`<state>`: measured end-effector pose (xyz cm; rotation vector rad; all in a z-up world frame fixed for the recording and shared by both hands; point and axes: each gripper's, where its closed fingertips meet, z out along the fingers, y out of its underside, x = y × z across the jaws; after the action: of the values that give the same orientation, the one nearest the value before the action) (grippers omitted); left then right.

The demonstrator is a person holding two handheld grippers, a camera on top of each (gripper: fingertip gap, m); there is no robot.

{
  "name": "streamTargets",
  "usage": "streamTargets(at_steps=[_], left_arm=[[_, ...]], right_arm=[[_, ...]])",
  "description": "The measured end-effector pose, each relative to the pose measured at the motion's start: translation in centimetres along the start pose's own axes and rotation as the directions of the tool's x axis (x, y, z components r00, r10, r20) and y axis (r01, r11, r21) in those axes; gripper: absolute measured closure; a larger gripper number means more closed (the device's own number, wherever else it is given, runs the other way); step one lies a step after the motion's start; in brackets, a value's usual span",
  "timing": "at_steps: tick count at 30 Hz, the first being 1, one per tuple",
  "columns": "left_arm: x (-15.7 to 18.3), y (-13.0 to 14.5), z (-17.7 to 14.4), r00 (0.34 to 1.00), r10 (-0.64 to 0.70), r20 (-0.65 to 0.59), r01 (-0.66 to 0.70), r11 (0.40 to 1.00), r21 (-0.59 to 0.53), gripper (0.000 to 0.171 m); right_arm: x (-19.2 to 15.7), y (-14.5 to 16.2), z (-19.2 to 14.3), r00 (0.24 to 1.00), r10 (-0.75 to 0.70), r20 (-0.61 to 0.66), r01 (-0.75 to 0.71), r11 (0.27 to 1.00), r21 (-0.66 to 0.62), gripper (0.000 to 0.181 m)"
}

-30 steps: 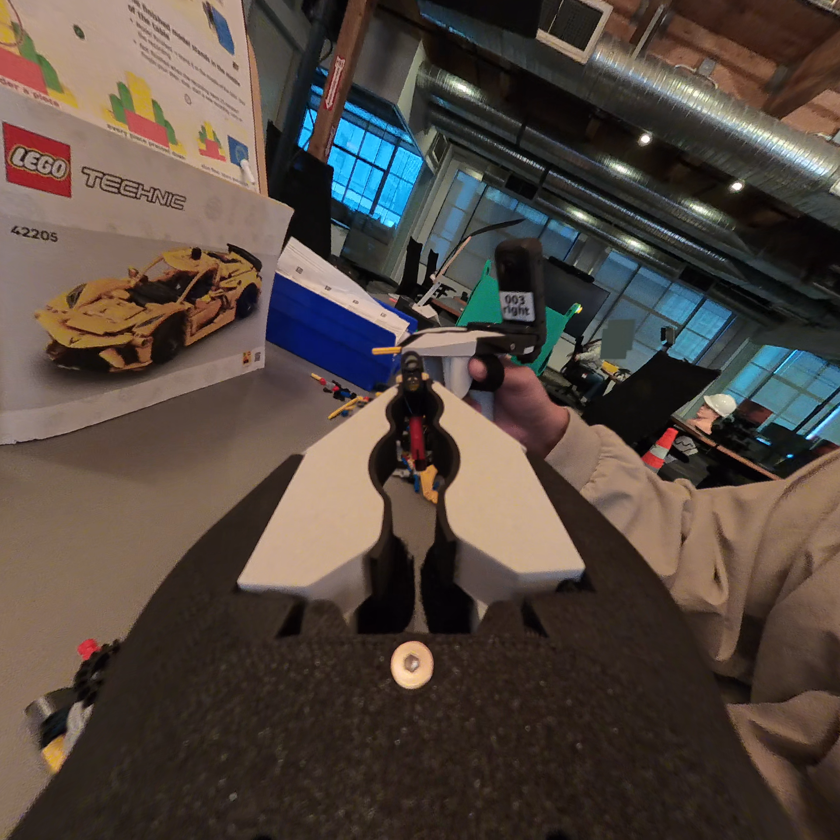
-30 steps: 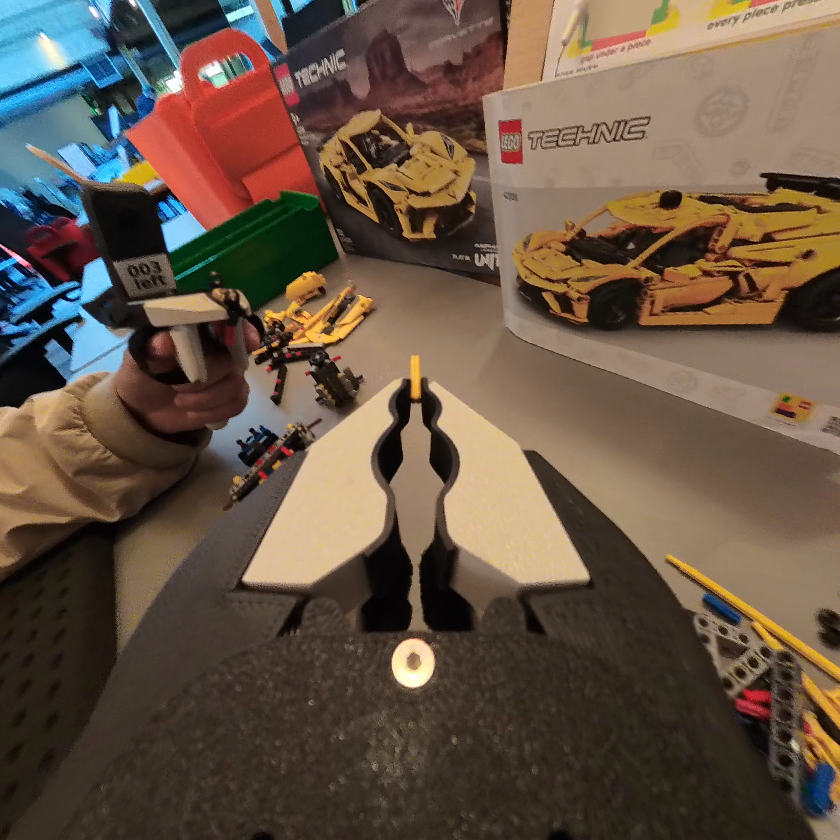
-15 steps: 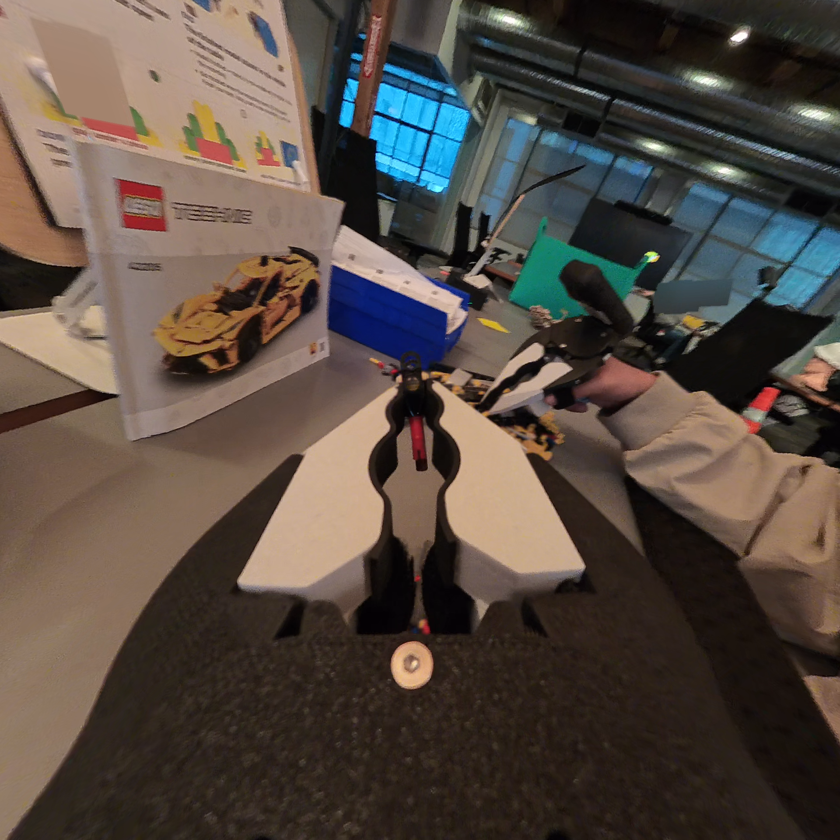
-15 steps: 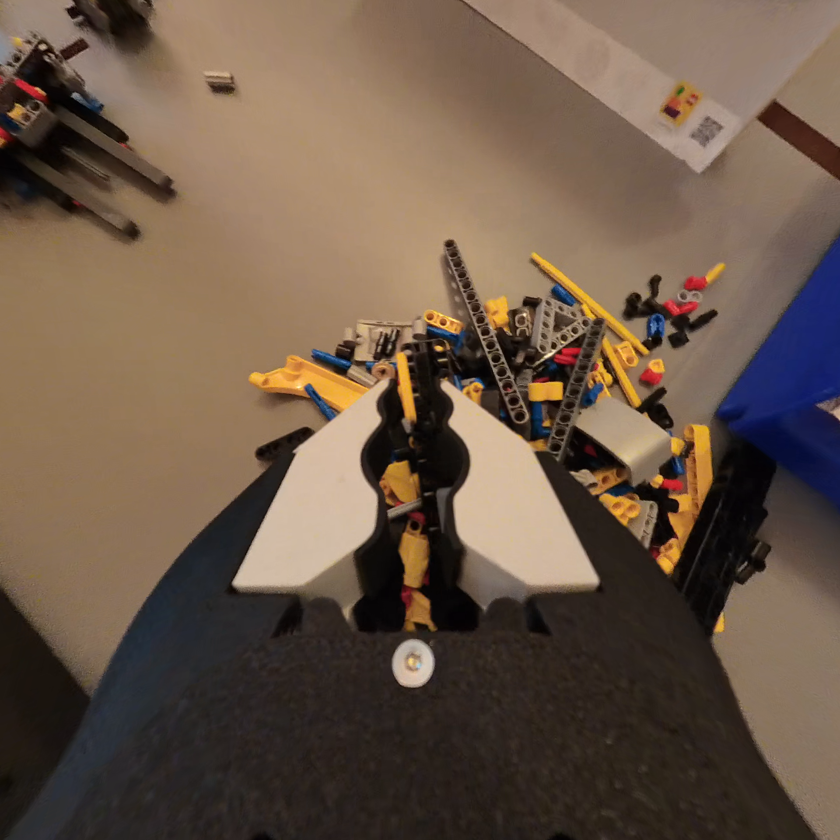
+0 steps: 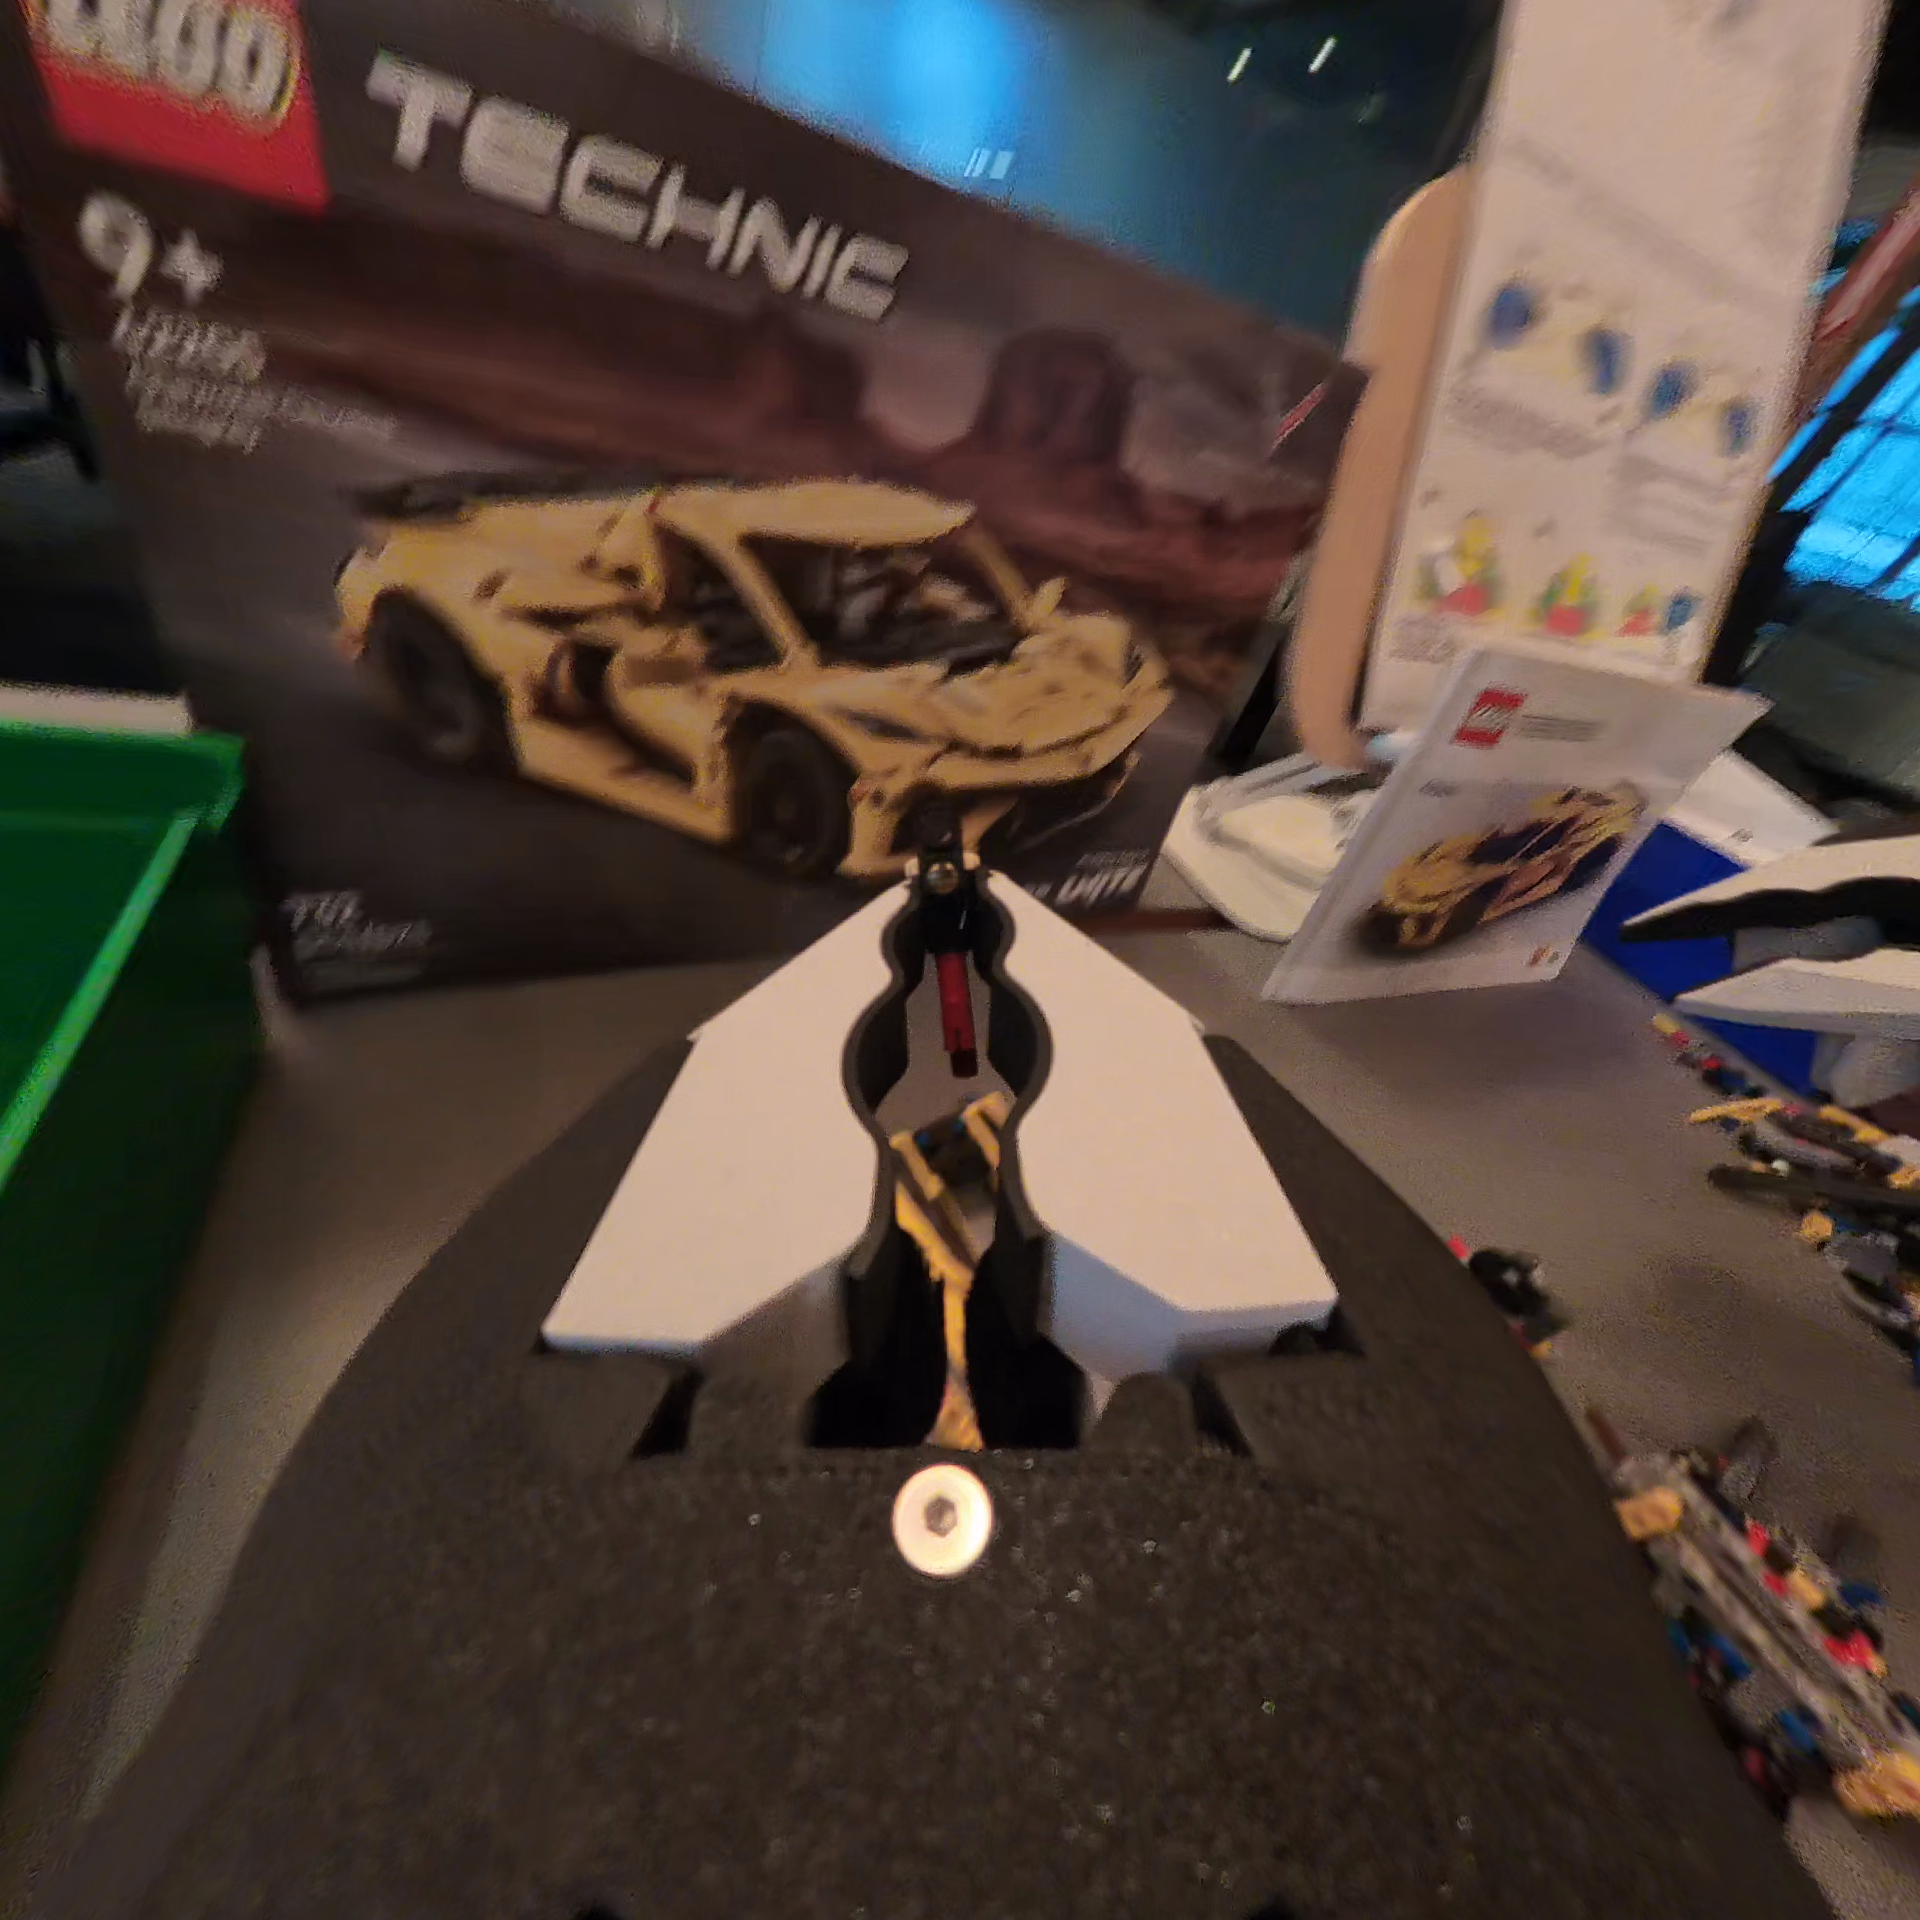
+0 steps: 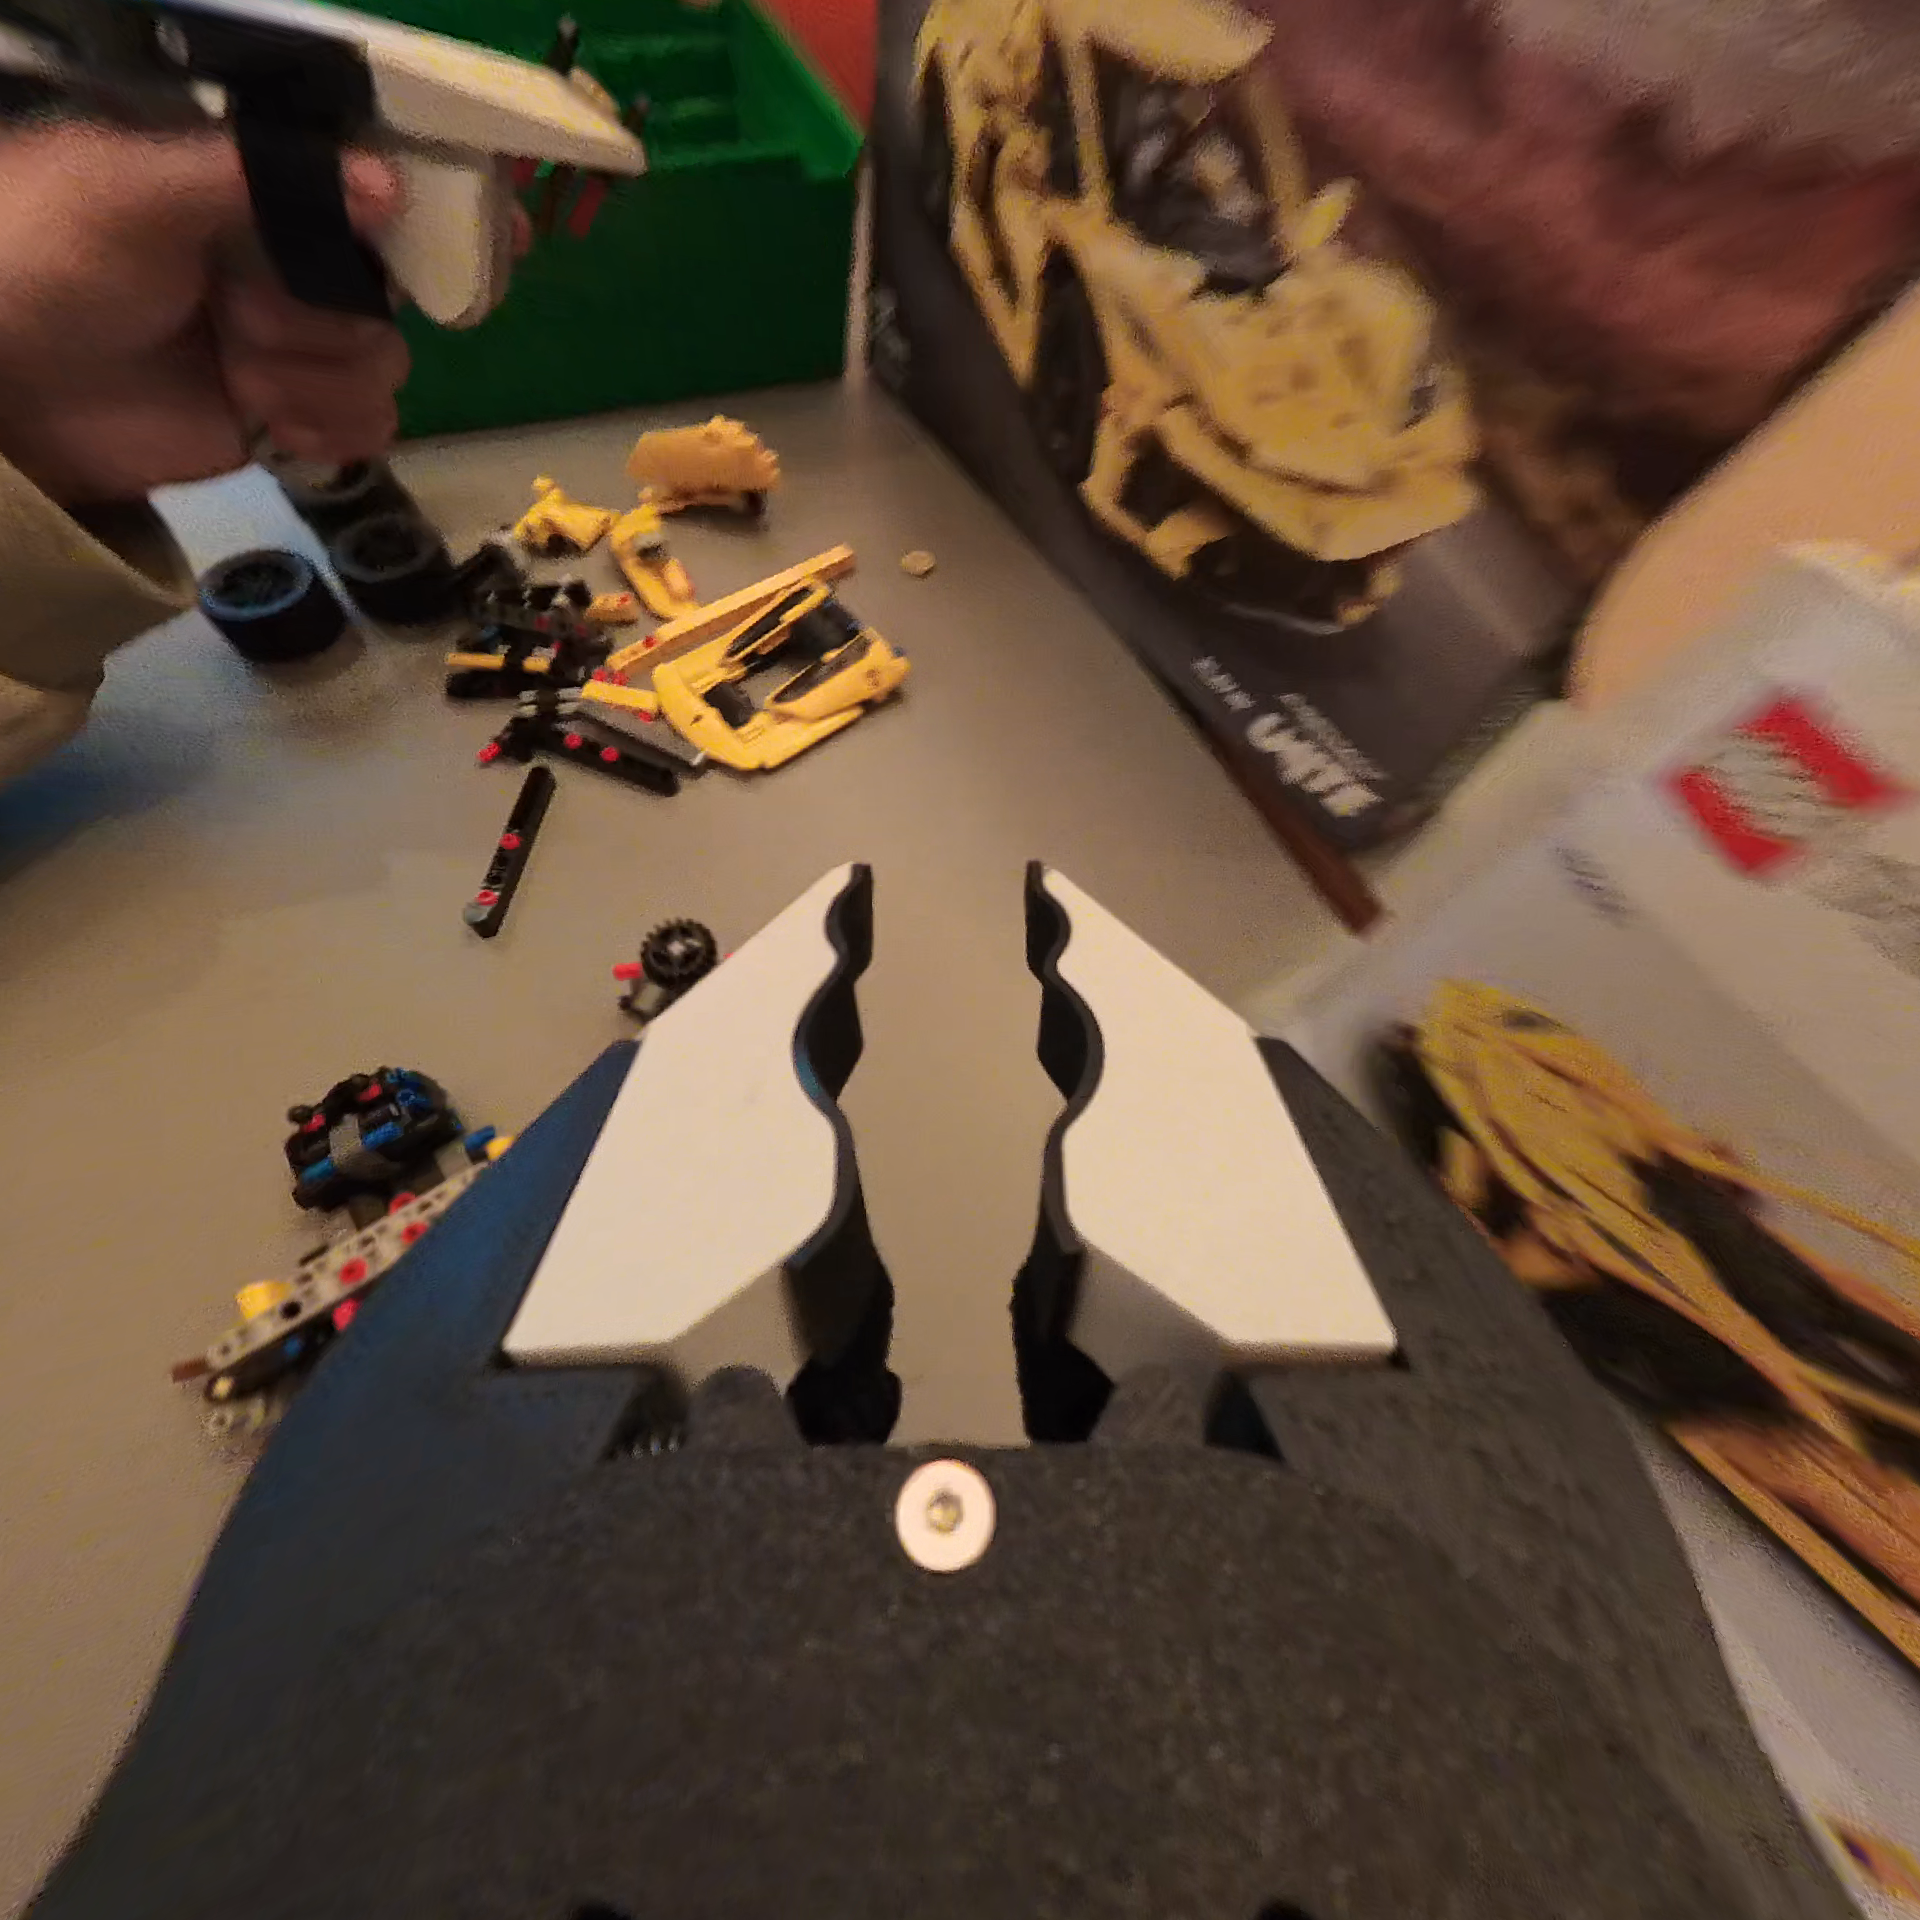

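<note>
My left gripper (image 5: 945, 878) is shut on a small black piece with a red pin (image 5: 952, 987) and holds it in the air, in front of a dark box with a yellow car picture (image 5: 727, 468). It also shows in the right wrist view (image 6: 623, 156), held by a hand over a green bin (image 6: 675, 260). My right gripper (image 6: 948, 883) is open with nothing between its pads, above bare grey table. A black gear (image 6: 677, 951) lies just left of its left finger. It shows at the right edge of the left wrist view (image 5: 1662, 971).
A yellow car-body part (image 6: 774, 675), a black beam with red pins (image 6: 509, 852), black wheels (image 6: 275, 603) and a small black assembly (image 6: 369, 1132) lie on the table. An instruction booklet (image 6: 1662, 1039) stands to the right, the box (image 6: 1247, 364) behind. About 25 cm separates my left fingertips from my right. To reach the black gear (image 6: 677, 951) in a straight line is about 10 cm for my right fingers, about 20 cm for my left.
The right gripper pinched a thin yellow rod a second ago, swung down over a parts pile, opened, and now holds nothing. The left gripper kept its piece and swung left toward the box.
</note>
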<state>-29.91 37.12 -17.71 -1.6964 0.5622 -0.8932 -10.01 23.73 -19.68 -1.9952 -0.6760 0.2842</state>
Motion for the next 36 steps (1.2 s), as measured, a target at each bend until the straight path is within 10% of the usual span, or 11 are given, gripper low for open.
streamTargets(at_steps=[5, 11, 18, 24, 28, 32, 36], left_arm=[[4.5, 5.9, 1.3, 0.974, -0.047, -0.223, -0.028, 0.947, -0.320, 0.164], [18.1, 9.4, 1.5, 0.829, -0.033, -0.559, -0.254, 0.868, -0.428, 0.163], [24.8, 20.9, 3.8, 0.759, 0.112, -0.642, -0.614, 0.455, -0.646, 0.163], [25.7, 22.8, 4.7, 0.714, 0.252, -0.653, -0.698, 0.327, -0.638, 0.162], [26.4, 22.6, 4.8, 0.719, 0.275, -0.638, -0.693, 0.335, -0.638, 0.144], [27.3, 18.5, 2.7, 0.764, 0.156, -0.626, -0.606, 0.508, -0.613, 0.132], [17.4, 10.3, 2.7, 0.856, 0.289, -0.428, -0.506, 0.639, -0.579, 0.133]], right_arm=[[-2.5, 4.1, 4.8, 0.982, 0.128, 0.138, -0.113, 0.987, -0.110, 0.152], [-2.4, 8.3, -1.6, 0.982, 0.184, 0.041, -0.180, 0.981, -0.078, 0.150], [-1.9, 10.2, -8.4, 0.940, 0.327, -0.093, -0.312, 0.938, 0.149, 0.152], [-2.9, 11.6, -9.7, 0.948, 0.289, -0.137, -0.257, 0.944, 0.207, 0.154], [-3.1, 10.3, -10.4, 0.950, 0.295, -0.101, -0.259, 0.928, 0.269, 0.154], [-2.9, 10.7, -10.7, 0.946, 0.313, -0.090, -0.279, 0.922, 0.269, 0.154], [-2.9, 10.9, -10.4, 0.946, 0.308, -0.104, -0.275, 0.928, 0.253, 0.153]])
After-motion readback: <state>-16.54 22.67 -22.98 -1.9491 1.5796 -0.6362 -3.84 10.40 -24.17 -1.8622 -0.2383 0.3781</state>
